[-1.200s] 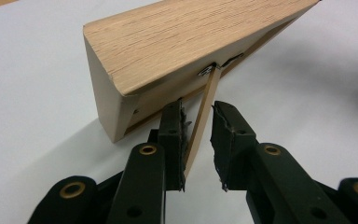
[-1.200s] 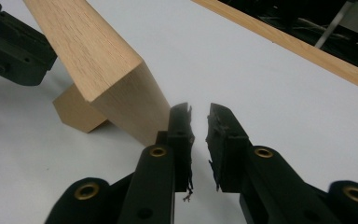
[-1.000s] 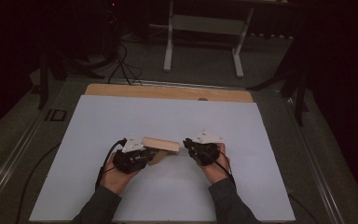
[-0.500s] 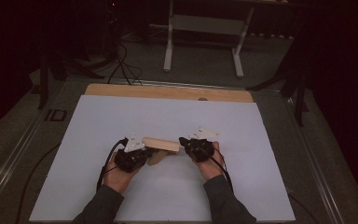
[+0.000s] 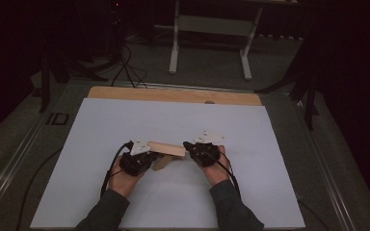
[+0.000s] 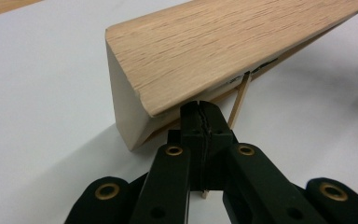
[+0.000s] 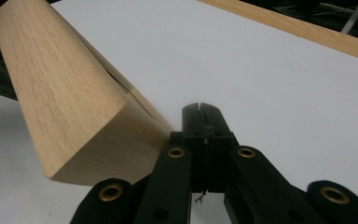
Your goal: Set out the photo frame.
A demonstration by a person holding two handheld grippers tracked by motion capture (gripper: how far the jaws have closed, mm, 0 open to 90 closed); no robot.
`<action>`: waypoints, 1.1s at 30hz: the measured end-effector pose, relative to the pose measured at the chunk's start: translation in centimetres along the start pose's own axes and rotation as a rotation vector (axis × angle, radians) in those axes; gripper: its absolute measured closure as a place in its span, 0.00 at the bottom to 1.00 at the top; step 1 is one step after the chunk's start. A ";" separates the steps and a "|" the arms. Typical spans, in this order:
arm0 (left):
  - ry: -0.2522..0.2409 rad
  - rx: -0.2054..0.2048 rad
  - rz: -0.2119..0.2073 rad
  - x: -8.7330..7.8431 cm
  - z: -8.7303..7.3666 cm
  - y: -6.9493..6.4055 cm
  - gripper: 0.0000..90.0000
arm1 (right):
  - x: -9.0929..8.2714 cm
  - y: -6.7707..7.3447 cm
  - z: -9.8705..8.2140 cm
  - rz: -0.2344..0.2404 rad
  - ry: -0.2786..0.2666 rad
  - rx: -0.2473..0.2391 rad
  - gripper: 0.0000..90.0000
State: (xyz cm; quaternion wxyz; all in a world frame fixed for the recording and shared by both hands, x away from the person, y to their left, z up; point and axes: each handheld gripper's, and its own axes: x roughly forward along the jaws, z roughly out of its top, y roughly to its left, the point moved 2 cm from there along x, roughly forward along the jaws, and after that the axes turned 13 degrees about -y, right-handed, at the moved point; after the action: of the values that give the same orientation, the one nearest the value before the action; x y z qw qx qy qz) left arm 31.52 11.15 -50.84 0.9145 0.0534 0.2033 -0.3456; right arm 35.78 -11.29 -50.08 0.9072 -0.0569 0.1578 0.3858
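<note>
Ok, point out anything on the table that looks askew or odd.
The wooden block sits tilted between both grippers, one long edge raised off the white sheet. A thin wooden slat pokes out beneath it in the left gripper view. Nothing looks spilled or broken.

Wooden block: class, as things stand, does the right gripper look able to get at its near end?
Probably yes. The right gripper, jaws shut, sits right beside the end of the wooden block on the white sheet; nothing lies between them, though the jaws must open first.
</note>
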 end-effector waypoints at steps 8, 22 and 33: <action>-0.017 0.006 -0.019 -0.2 0.6 -0.5 0.99 | -0.2 0.2 0.0 0.011 0.001 -0.014 1.00; -0.028 0.009 -0.055 0.1 1.0 -1.4 0.99 | -0.7 0.5 -0.1 0.017 0.006 -0.037 1.00; -0.022 0.014 -0.062 0.4 1.1 -1.6 0.99 | -0.8 0.7 -0.1 0.030 0.010 -0.049 1.00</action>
State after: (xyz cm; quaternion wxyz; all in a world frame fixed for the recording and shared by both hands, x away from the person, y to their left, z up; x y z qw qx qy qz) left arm 31.10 9.44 -49.94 0.9052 0.0496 0.1926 -0.3756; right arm 34.73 -11.39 -49.89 0.8989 -0.0785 0.1539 0.4027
